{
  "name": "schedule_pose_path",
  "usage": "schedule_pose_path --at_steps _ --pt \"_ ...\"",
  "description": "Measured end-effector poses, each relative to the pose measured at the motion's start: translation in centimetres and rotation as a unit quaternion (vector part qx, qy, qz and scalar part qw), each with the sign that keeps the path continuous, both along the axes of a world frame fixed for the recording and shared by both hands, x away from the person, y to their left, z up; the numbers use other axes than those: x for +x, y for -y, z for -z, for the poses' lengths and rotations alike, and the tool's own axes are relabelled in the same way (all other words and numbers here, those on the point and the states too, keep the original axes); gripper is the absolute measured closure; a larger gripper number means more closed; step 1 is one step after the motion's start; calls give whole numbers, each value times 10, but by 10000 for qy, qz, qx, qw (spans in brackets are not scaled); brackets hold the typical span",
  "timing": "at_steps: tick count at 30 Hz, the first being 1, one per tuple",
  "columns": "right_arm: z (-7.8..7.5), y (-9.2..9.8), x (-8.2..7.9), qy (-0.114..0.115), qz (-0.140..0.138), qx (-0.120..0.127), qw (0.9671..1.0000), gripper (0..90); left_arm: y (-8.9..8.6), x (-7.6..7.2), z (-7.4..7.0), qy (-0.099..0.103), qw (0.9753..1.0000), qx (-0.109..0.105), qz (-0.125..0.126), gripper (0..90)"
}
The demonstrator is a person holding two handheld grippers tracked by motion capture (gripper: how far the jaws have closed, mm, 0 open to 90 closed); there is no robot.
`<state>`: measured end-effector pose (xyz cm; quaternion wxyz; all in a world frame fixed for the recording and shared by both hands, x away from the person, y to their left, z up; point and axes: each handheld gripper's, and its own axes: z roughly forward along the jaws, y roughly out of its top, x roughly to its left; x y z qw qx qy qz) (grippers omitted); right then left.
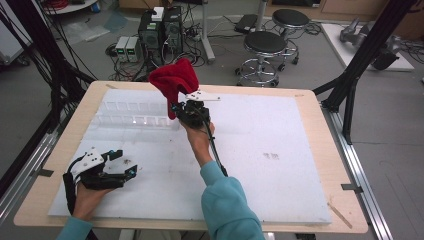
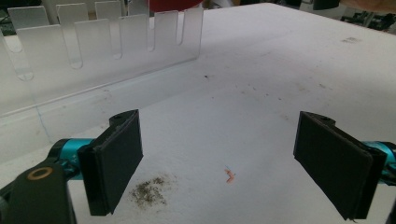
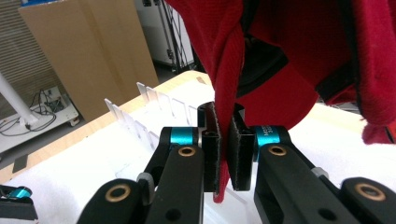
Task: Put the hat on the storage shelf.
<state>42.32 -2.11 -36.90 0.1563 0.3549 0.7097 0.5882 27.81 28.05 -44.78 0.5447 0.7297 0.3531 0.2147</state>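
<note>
Teal sleeves [image 1: 227,205]; black claws [image 3: 229,154] with cyan collars, brass screws, white plates

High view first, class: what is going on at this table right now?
A person works at a white-topped table with a tool in each hand. The right tool is shut on a fold of a red cloth, holding it up in the air above a clear slotted rack at the far left of the table. The left tool rests low near the front left corner, jaws wide apart with nothing between them, pointing toward the rack.
</note>
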Motion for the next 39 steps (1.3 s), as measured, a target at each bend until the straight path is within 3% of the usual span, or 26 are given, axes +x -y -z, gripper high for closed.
schedule_pose_path --at_steps 19,23,28,39 --pt "0 -7 -5 12 69 -78 9999 857 0 0 0 18 10000 9 14 159" --pt "6 -11 -6 -76 41 -275 9996 856 0 0 0 25 10000 18 23 159" --pt "12 -9 -4 -95 53 -172 9998 856 0 -1 0 29 10000 6 26 159" --pt "20 -7 -5 -201 -34 -238 9995 856 0 -1 0 44 10000 34 35 160"
